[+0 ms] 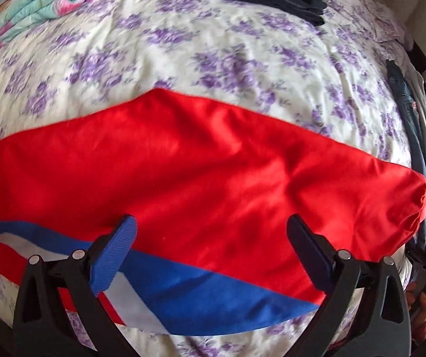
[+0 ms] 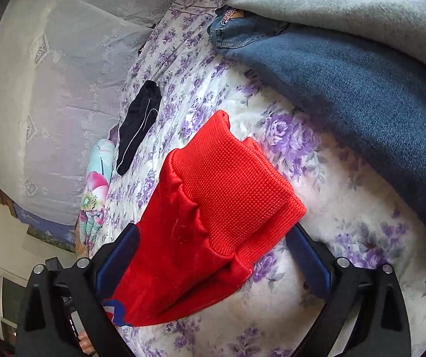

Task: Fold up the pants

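Both claws stand with their jaws spread wide and grip nothing. On the left wrist view the left claw (image 1: 210,238) hangs over the red pants (image 1: 213,160), which lie stretched across the flowered bedspread (image 1: 159,59) with a blue and white stripe (image 1: 168,279) along the near edge. On the right wrist view the right claw (image 2: 213,253) sits at the ribbed waistband (image 2: 236,190); the cloth lies between its spread fingers, and I cannot tell whether either pad touches it.

The risks from here, as I judge them:
- The waistband end is bunched and puckered. Folding over it as it lies would lock the wrinkles in and leave a lumpy stack.
- Thin cloth on a soft bedspread invites a pinch that catches the bedspread too, or takes only the top layer, so the legs slide apart when lifted.
- A pair of jeans (image 2: 361,95) and a grey garment (image 2: 332,6) lie just beside the waistband, so a sweep that way could snag or drag them.
- The stripe edge looks slightly skewed, so a fold made now may come out crooked.
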A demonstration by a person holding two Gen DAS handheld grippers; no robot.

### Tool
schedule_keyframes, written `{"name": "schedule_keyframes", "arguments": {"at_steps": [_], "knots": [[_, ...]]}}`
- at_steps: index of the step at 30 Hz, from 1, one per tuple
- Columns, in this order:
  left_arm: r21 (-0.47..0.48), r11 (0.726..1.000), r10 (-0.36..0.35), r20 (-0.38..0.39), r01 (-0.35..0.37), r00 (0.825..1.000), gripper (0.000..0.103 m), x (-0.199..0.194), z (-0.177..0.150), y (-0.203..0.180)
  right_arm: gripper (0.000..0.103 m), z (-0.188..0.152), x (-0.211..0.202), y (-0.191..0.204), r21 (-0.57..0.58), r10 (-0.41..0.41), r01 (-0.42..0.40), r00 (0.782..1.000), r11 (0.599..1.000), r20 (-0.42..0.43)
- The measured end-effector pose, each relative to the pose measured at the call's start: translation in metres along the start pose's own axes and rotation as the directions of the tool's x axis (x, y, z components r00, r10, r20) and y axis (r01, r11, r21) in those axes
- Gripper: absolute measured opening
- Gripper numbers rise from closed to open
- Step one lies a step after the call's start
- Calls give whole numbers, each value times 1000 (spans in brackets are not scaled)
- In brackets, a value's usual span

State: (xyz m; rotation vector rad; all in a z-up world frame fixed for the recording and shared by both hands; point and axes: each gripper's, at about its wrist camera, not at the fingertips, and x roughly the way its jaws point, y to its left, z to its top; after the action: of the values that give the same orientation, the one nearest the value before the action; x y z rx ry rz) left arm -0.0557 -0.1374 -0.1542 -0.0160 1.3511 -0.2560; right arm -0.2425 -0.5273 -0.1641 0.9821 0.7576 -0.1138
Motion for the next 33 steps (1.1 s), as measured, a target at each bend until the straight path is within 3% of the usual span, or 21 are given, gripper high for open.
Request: {"name": "schedule_keyframes", "arguments": {"at_steps": [5,16,19,21,24,30,33], "knots": [[-4,1000,6,-25,-6,1000,98,6,2,-1,99,4,1,-2,21,5,-4,1000,1000,-19],[96,995,47,-54,-42,997,98,20,16,-30,95,5,-4,-8,84,13,-12,1000,996,-8],[104,993,64,-68,-57,996,98,24,18,-32,86,4,-6,-10,94,-18,17,1000,995,5],[100,993,72,-69,-65,995,98,24,19,-30,67,4,-8,-15,120,-40,39,999,992,13],[94,993,76,-60,-71,995,98,18,19,-22,49,3,-12,-24,168,-23,19,999,986,22],[103,992,78,-38,-74,996,98,10,26,-18,31,1,-26,-12,157,-16,5,998,988,69],[116,990,80,-41,-75,996,98,9,28,-18,31,-1,-30,-7,143,-26,14,996,990,81]]}}
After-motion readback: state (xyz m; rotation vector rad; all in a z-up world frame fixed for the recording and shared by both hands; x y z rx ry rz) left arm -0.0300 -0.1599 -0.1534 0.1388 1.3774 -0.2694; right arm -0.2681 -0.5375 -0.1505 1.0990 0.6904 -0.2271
